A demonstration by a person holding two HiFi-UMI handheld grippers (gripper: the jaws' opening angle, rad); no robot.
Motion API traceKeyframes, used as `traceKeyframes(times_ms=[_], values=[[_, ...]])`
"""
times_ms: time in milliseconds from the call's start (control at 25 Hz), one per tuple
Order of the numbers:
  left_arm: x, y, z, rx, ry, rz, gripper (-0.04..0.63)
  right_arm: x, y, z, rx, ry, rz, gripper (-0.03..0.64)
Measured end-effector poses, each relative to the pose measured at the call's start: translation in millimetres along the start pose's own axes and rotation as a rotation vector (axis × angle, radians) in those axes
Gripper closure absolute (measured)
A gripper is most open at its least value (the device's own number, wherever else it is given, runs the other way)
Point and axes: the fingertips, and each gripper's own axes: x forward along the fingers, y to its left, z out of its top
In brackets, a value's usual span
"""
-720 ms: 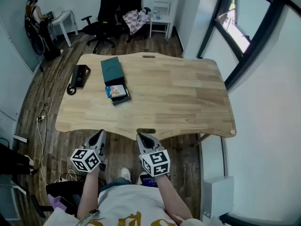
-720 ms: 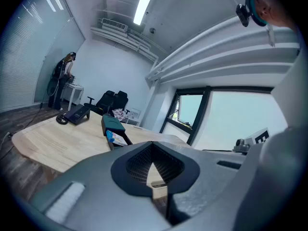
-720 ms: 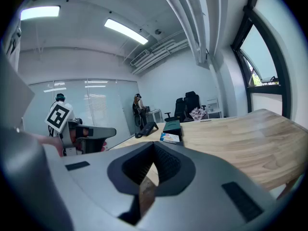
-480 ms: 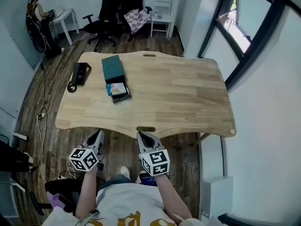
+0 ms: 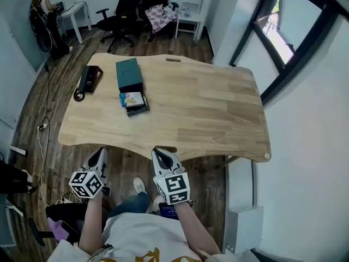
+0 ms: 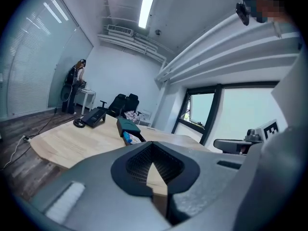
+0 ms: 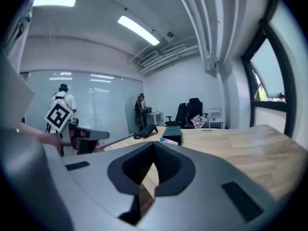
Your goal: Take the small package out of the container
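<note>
You hold both tools low, in front of your legs, just off the near edge of the table [image 5: 207,108]. Your left hand-held gripper [image 5: 100,153] is closed tight, and nothing is between its jaws. Your right hand-held gripper [image 5: 160,155] looks closed too, with nothing in it. Both point up toward the table. Neither one touches the table.

The green box [image 5: 129,74] lies flat on the left part of the table. It is well apart from both tools. At its near end a dark tray [image 5: 139,110] sticks out toward you. The small package [image 5: 132,98] sits in that tray. It is bright, with blue and yellow on it, and it is right up against the green box.

A black phone [image 5: 89,78] lies to the left of the green box, near the table's left edge.

Past the far side of the table stand black chairs [image 5: 121,7]. One chair has a checked cloth [image 5: 162,19] on it. A person [image 5: 42,4] stands by a white desk in the far left corner.
</note>
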Motion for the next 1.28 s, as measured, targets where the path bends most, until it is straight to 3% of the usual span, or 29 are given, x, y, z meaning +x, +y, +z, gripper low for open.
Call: traceKeyframes(times_ms=[240, 560, 760, 1000, 1280], values=[[51, 27, 20, 0.031, -0.012, 0.020, 0.592, 37, -34, -14, 0.049, 0.041, -0.057, 0.612], [138, 65, 52, 0.051, 0.009, -0.049, 0.592, 129, -63, 6, 0.057, 0.048, -0.094, 0.612], [174, 97, 72, -0.055, -0.021, -0.080, 0.592, 182, -74, 13, 0.074, 0.050, -0.095, 0.612], [204, 119, 72, -0.081, -0.005, -0.102, 0.592, 204, -95, 12, 0.235, 0.022, -0.186, 0.612], [218, 121, 90, -0.059, -0.024, -0.130, 0.592, 207, -101, 15, 0.225, 0.031, -0.193, 0.612]])
